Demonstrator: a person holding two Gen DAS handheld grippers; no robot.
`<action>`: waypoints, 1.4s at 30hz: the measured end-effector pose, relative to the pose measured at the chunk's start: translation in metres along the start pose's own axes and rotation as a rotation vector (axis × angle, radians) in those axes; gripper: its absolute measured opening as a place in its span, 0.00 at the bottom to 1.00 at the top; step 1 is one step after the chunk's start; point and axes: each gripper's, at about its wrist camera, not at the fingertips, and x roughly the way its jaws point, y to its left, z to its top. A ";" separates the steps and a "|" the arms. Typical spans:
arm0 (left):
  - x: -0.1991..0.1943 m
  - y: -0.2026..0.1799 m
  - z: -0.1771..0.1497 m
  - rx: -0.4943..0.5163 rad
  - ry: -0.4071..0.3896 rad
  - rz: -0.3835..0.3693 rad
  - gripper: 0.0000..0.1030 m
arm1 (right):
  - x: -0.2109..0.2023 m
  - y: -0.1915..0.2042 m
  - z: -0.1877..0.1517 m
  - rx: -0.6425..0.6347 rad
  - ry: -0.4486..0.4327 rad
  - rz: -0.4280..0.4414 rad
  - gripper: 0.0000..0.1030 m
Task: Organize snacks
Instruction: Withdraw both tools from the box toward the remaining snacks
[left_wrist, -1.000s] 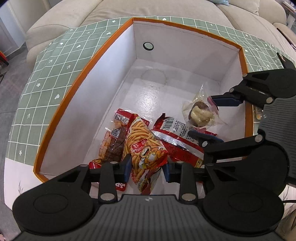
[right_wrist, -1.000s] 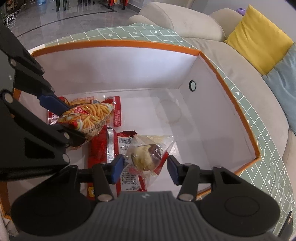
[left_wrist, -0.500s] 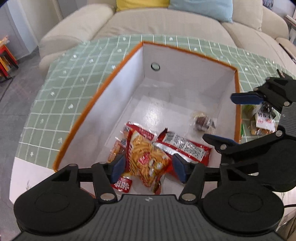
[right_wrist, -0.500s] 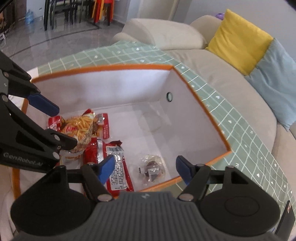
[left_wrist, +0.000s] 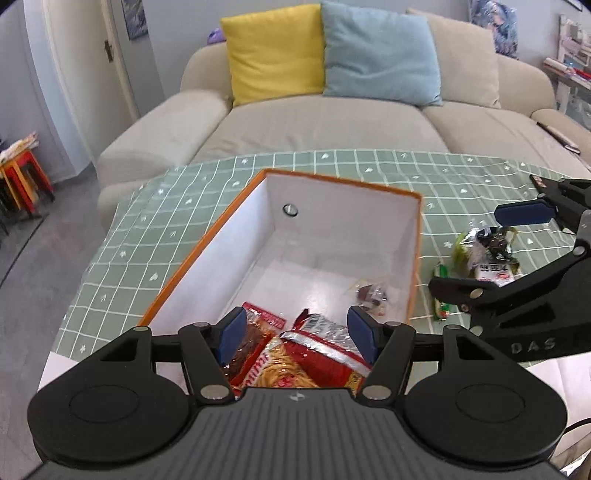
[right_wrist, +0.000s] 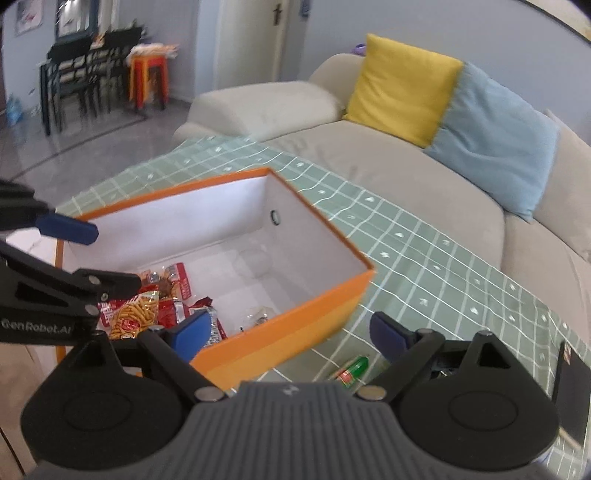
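Observation:
An orange box (left_wrist: 207, 243) with white inside walls stands on the green checked tablecloth (left_wrist: 147, 236). In it lie a yellow fries packet (left_wrist: 280, 373), red packets (left_wrist: 328, 350) and a small clear-wrapped snack (left_wrist: 369, 293). My left gripper (left_wrist: 297, 334) is open and empty above the box's near end. My right gripper (right_wrist: 291, 332) is open and empty above the box's right wall (right_wrist: 295, 332). It also shows at the right of the left wrist view (left_wrist: 491, 251). Loose snacks (left_wrist: 487, 254) lie on the cloth right of the box. A green packet (right_wrist: 352, 369) lies below the right gripper.
A beige sofa (left_wrist: 332, 122) with a yellow cushion (left_wrist: 273, 51) and a blue cushion (left_wrist: 376, 55) stands behind the table. A dark flat object (right_wrist: 570, 380) lies at the table's right edge. Chairs and an orange stool (right_wrist: 147, 81) stand far back.
Both grippers let go of their snacks, opened wide and rose up and back out of the box. The fries packet and the clear-wrapped snack now lie in the box.

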 end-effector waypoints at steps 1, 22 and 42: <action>-0.002 -0.004 -0.001 0.002 -0.010 -0.003 0.71 | -0.005 -0.003 -0.004 0.010 -0.008 -0.009 0.88; -0.014 -0.101 -0.051 0.070 -0.111 -0.196 0.71 | -0.063 -0.060 -0.126 0.301 0.002 -0.247 0.92; 0.034 -0.132 -0.083 0.024 -0.020 -0.240 0.65 | -0.043 -0.085 -0.178 0.440 0.052 -0.355 0.92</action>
